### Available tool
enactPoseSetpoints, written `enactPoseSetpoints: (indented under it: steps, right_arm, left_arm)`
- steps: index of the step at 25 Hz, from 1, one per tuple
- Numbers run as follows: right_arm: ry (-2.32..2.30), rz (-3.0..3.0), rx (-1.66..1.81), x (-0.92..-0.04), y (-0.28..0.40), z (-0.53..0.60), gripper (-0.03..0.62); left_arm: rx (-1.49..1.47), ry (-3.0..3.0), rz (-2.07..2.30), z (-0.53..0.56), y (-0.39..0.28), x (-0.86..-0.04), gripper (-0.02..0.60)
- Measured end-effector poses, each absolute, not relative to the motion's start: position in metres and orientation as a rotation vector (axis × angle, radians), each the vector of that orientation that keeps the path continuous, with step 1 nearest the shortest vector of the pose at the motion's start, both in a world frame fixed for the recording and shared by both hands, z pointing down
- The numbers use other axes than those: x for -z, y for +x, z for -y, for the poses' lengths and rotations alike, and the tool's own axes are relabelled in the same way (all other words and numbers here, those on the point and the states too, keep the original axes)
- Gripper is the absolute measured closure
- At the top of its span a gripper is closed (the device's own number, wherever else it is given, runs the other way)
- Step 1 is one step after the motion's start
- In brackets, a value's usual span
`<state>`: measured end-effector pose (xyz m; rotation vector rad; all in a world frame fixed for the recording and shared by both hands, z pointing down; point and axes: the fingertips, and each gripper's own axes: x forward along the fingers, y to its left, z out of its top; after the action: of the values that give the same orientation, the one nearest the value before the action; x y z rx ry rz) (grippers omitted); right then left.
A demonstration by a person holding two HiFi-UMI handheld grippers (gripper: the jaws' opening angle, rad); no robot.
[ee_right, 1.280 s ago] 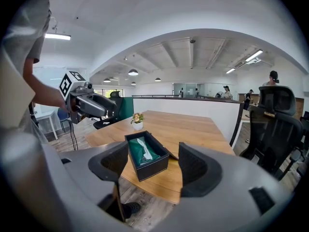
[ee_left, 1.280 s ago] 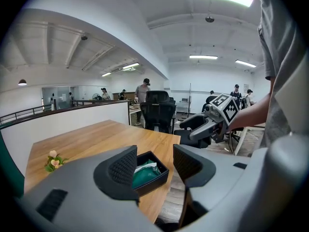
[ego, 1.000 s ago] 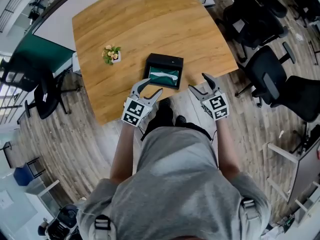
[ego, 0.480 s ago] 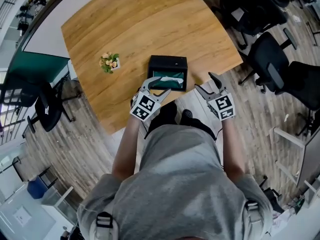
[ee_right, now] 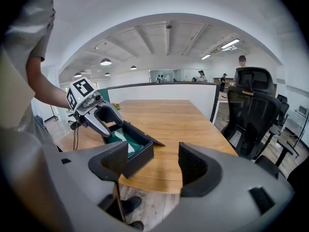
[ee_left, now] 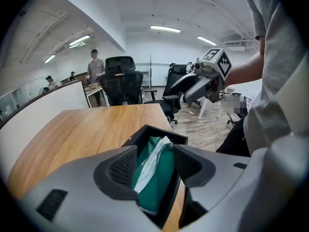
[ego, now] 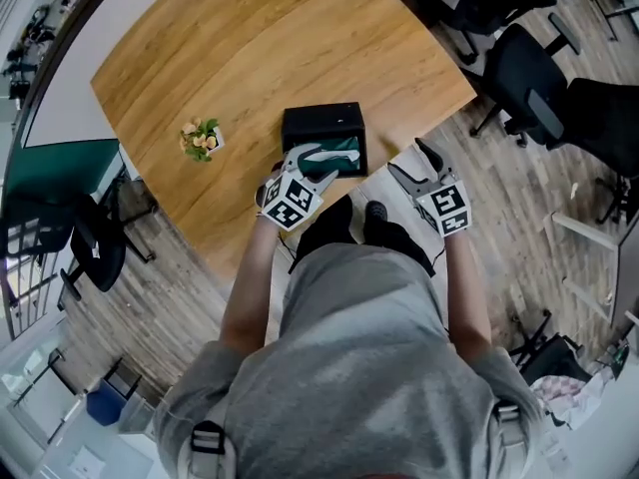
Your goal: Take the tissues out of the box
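Note:
A black box (ego: 321, 124) sits open near the front edge of the wooden table (ego: 260, 58). Inside it lies a green pack (ee_left: 163, 170) with a white tissue (ee_left: 150, 161) sticking up from its slot. My left gripper (ego: 316, 164) is open and hovers over the box's near end, the tissue showing between its jaws. It holds nothing. My right gripper (ego: 417, 165) is open and empty, to the right of the box, off the table's front edge and above the floor. In the right gripper view, the box (ee_right: 139, 154) lies left of the jaws, with the left gripper (ee_right: 105, 119) over it.
A small potted plant (ego: 201, 138) stands on the table left of the box. Black office chairs (ego: 529, 78) crowd the floor at the right, one close by (ee_right: 251, 115). A white partition (ee_right: 159, 93) borders the table's far side. People stand far off.
My left gripper has moved forward from the table's edge to above the box's near end. The right gripper has kept its place beside the box. The head view has shifted.

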<state>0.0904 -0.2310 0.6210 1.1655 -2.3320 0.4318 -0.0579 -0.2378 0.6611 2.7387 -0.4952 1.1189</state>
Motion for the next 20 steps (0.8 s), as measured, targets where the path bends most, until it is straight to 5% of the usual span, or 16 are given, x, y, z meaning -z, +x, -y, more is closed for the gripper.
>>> enactPoseSetpoints:
  steps: [13,20]
  right_arm:
    - [1.267,2.244,-0.467,-0.631,0.099,0.221,0.255]
    - [1.299,2.213,-0.479,-0.632,0.101,0.219,0.253]
  left_arm:
    - [-1.373,2.732,0.175,0.237,-0.046,-0.711,0.336]
    - [-1.443,2.733,0.097,0.234,-0.044,-0.720,0.389]
